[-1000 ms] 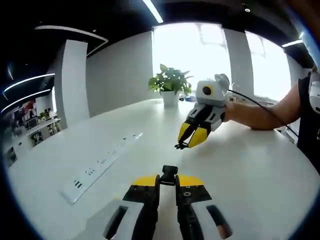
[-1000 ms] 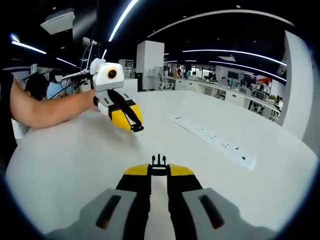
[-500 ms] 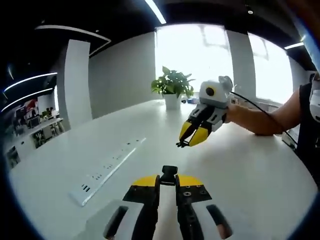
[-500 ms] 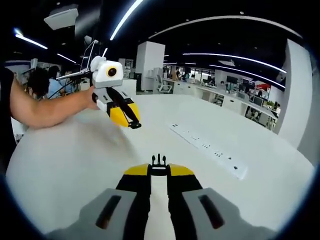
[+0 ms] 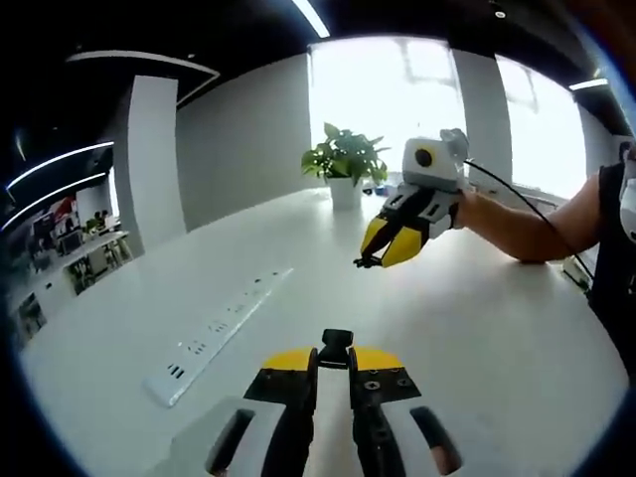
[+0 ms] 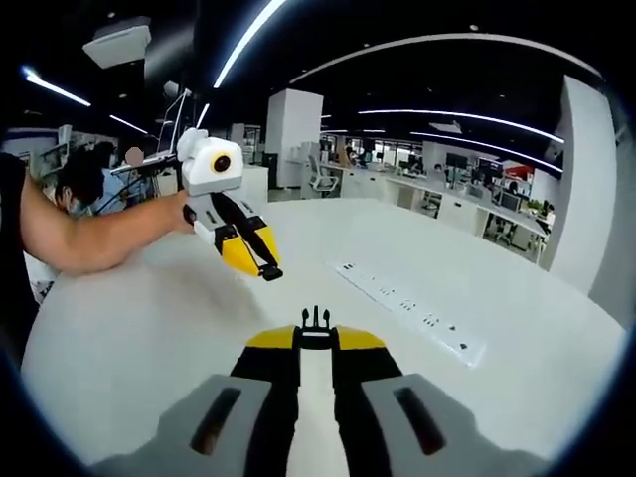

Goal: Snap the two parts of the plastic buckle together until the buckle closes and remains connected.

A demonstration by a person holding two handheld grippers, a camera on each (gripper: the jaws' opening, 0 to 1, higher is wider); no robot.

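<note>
hovering above the middle of the white table [image 5: 497, 328], well clear of the power strip [image 5: 224, 323], both grippers are facing each other. the left gripper [image 5: 333, 360] is pinching the socket half [image 5: 336, 343]; the right gripper [image 6: 316, 338] is pinching the pronged half [image 6: 316, 320]. both halves are looking light, stiff and small, so holding their rear ends is leaving the mating ends free.
</note>
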